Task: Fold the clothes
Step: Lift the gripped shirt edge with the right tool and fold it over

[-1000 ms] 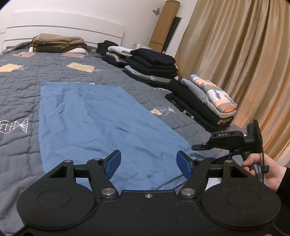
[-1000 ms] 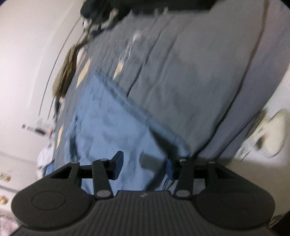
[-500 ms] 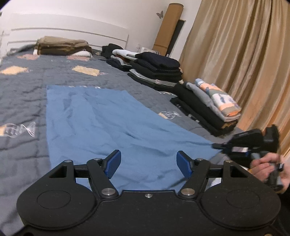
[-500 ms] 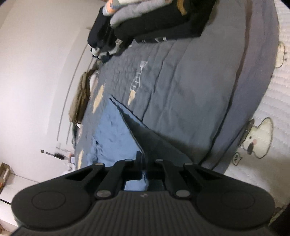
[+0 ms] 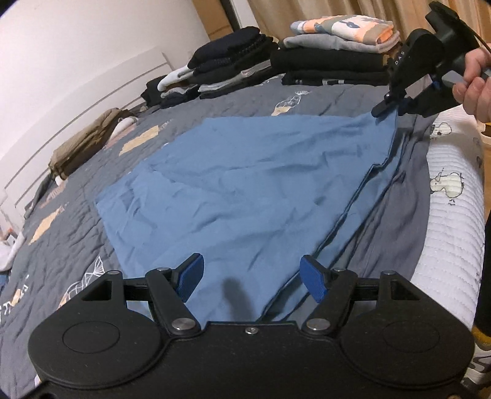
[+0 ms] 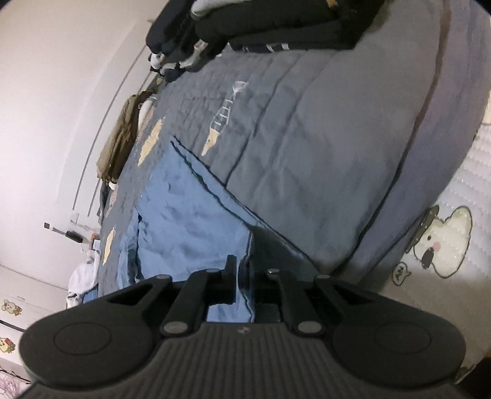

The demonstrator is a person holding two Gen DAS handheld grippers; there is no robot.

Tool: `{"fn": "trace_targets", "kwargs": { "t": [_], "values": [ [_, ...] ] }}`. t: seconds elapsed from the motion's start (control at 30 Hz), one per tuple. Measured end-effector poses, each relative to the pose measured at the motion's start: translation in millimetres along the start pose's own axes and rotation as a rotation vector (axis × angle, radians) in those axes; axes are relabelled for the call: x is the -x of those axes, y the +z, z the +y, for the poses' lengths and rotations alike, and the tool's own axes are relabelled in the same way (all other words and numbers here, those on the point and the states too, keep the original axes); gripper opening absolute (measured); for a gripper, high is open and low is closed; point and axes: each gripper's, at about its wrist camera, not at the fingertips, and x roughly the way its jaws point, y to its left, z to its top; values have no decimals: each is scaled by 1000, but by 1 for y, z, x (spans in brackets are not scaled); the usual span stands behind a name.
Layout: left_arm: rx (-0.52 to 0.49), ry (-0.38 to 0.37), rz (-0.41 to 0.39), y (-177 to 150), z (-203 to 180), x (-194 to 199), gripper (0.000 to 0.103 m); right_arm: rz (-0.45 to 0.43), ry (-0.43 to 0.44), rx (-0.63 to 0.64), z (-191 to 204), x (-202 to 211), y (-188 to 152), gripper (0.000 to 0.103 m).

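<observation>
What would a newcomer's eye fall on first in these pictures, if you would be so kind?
The blue cloth, spread across the grey quilted bed, takes the eye first. The right gripper has one corner of it between its jaws, which are opening, while the left gripper stands open over the near edge. Stacks of folded clothes line the bed's far side.

Grey quilt [image 5: 76,239] covers the bed, fish patches scattered across it. White mattress [image 5: 451,221] peeks out at the edge, cartoon prints on it. Curtain [image 5: 276,12] up back.
</observation>
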Motion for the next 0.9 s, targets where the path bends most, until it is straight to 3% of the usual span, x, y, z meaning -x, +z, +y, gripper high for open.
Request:
{"fn": "trace_targets", "kwargs": {
  "t": [0.13, 0.3, 0.4, 0.43, 0.47, 0.53, 0.73, 0.83, 0.9],
  "values": [
    [-38, 11, 16, -2, -3, -2, 68, 41, -7, 36, 4, -4, -6, 45],
    [-140, 3, 32, -7, -18, -7, 66, 76, -36, 60, 9, -13, -12, 45],
    [-179, 5, 19, -8, -24, -9, 56, 64, -23, 97, 15, -13, -16, 41],
    [-189, 6, 13, -8, -26, -9, 46, 61, -9, 113, 18, -13, -17, 37],
    [-195, 3, 6, -8, -27, -9, 31, 61, 0, 123, 19, -14, -18, 31],
    [-192, -4, 2, -8, -27, -10, 18, 59, 4, 127, 20, -15, -20, 3],
    [-254, 30, 13, -12, -37, -18, 20, -2, 14, 86, 17, -5, -17, 3],
    [-270, 5, 6, -13, -39, -20, 6, -53, 39, 52, 14, 9, -17, 3],
    [-249, -15, 3, -10, -34, -18, 4, -79, 69, 23, 11, 19, -16, 3]
  ]
}}
